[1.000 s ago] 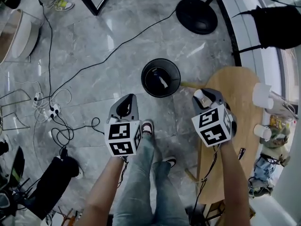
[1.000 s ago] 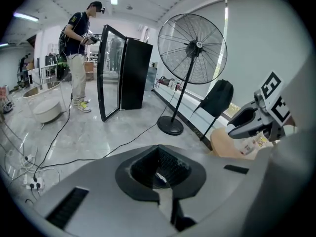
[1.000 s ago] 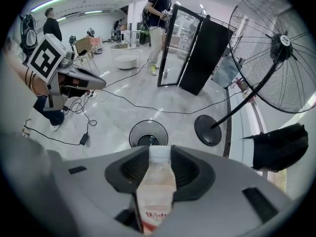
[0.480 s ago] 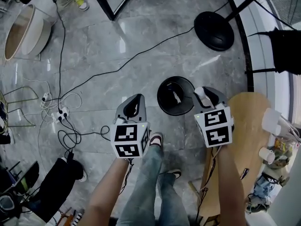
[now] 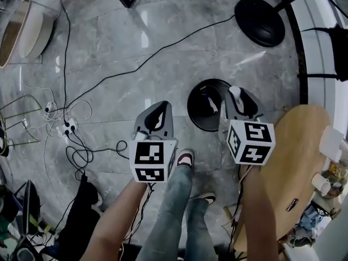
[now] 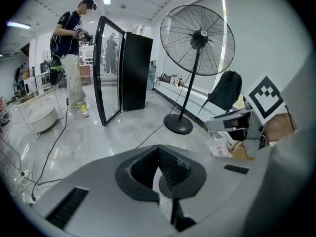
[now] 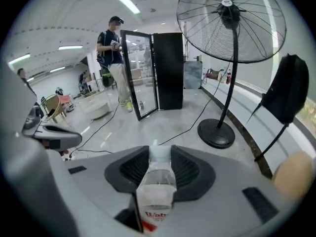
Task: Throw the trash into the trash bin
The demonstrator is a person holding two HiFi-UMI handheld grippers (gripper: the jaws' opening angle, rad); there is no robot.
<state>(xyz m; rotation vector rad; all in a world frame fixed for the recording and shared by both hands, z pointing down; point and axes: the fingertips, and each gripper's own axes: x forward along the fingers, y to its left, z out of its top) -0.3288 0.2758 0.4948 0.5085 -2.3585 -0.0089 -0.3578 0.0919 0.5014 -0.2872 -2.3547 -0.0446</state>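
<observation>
Grey marble floor (image 5: 179,10), right claw (image 5: 238,98) clamped on bottle (image 7: 157,180), left claw (image 6: 158,168) together

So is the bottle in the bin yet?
Not yet. The right claw grips the bottle, out beside the bin.

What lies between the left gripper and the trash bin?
Only bare grey floor lies between the left gripper and the trash bin. The head view shows this.

Seemingly marble floor (image 5: 111,37) carries trash bin (image 5: 202,111), fan base (image 5: 260,22), cables (image 5: 142,62).
</observation>
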